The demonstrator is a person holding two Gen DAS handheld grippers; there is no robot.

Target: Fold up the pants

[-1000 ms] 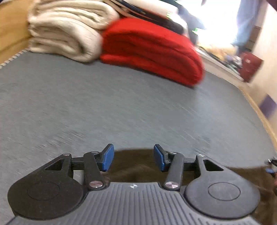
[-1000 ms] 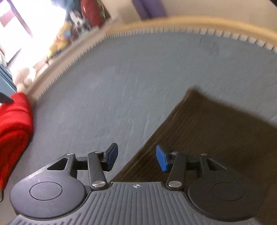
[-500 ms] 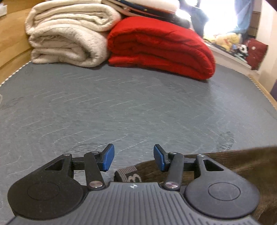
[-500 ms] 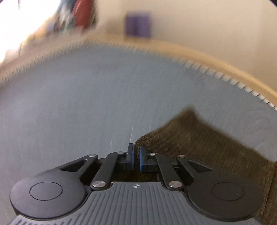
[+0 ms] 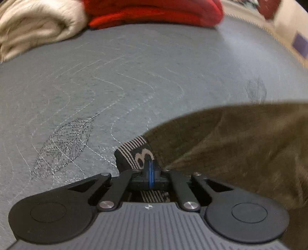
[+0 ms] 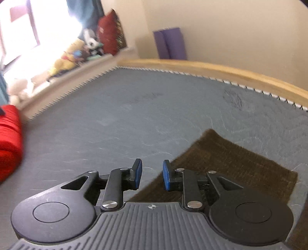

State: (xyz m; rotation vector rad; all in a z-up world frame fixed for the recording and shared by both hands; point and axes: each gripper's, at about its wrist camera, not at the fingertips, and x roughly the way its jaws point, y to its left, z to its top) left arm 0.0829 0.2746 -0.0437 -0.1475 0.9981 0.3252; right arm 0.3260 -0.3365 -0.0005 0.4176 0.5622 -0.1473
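Observation:
Dark brown pants [image 5: 231, 142] lie on the grey mat, spreading to the right in the left wrist view. My left gripper [image 5: 151, 169] is shut on their striped waistband [image 5: 134, 152], which sticks out just past the blue pads. In the right wrist view a leg of the pants [image 6: 231, 163] lies flat to the right. My right gripper [image 6: 150, 176] is open and empty, held over the leg's left edge, with the fabric running under the jaws.
The grey mat [image 5: 134, 77] has a wooden border [image 6: 211, 67]. A red folded blanket [image 5: 154, 11] and a cream blanket [image 5: 34, 27] lie at the far side. Stuffed toys [image 6: 65, 59] sit on a ledge beyond the mat.
My left gripper has closed on the waistband and moved closer to the mat. My right gripper, shut half a second ago, has opened and let go of the pant leg.

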